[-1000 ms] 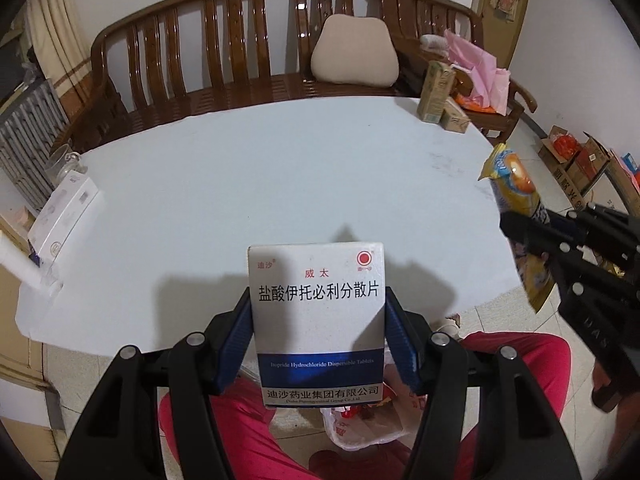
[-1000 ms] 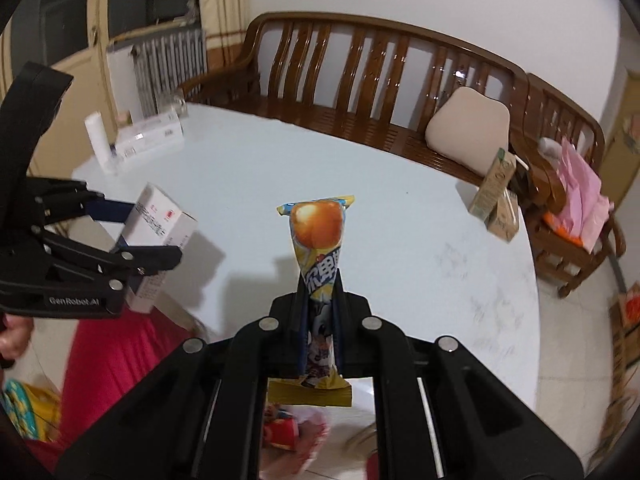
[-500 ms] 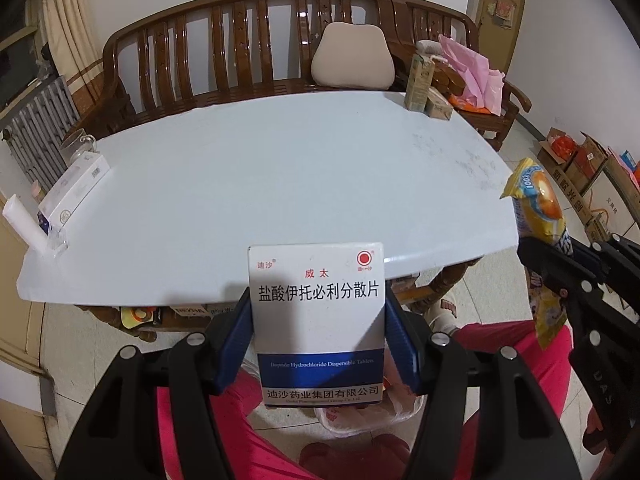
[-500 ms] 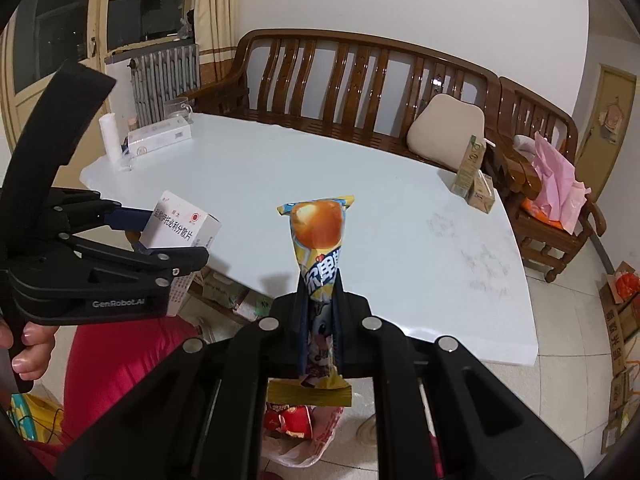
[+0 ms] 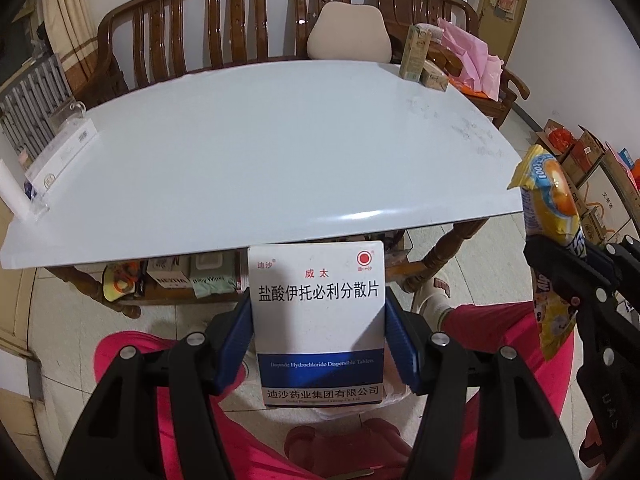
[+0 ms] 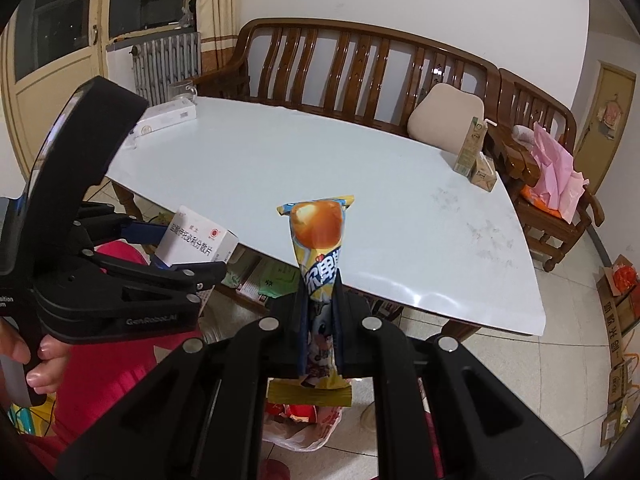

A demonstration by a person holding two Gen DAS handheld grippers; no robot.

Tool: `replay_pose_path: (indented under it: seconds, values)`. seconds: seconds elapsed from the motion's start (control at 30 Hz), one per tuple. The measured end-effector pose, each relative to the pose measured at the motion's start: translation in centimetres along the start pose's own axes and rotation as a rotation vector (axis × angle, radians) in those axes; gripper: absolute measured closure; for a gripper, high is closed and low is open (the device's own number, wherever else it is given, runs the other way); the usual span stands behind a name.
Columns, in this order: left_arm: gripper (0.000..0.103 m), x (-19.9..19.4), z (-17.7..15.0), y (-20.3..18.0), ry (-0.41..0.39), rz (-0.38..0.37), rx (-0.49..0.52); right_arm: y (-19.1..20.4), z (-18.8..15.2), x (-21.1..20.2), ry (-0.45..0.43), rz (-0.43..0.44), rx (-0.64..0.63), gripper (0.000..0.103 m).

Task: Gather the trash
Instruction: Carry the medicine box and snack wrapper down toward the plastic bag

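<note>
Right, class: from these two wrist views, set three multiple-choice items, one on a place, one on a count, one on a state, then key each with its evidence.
1. Where do the drink cartons stand?
A. at the far right corner of the white table
B. on the wooden bench
C. on the floor

2. How many drink cartons are on that corner?
A. one
B. two
C. four

3. What is the state of the right gripper?
A. wide open and empty
B. closed on the snack wrapper
C. closed on the medicine box

Key:
1 A, the cartons sit on the table top near the bench end.
2 B, one upright and one lying beside it.
3 B, its fingers pinch the wrapper's lower part, while the left gripper holds the box.
</note>
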State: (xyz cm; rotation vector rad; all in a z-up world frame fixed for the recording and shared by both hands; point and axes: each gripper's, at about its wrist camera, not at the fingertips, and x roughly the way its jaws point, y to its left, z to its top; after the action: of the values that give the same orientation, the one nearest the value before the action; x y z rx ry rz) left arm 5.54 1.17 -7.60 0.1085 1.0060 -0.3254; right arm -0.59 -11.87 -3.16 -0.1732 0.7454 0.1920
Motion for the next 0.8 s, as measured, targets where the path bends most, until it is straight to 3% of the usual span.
replay_pose_path:
  seconds: [0.5, 0.8]
  values:
    - [0.043, 4.6, -2.6, -0.5, 0.11, -0.026, -0.003, 0.6, -3.4, 3.5, 0.11, 0.044, 0.032, 0.093]
    - [0.043, 9.0, -4.1, -0.6, 0.217, -0.031, -0.026, 0.2, -5.3, 6.5, 0.187, 0.055, 0.055, 0.093]
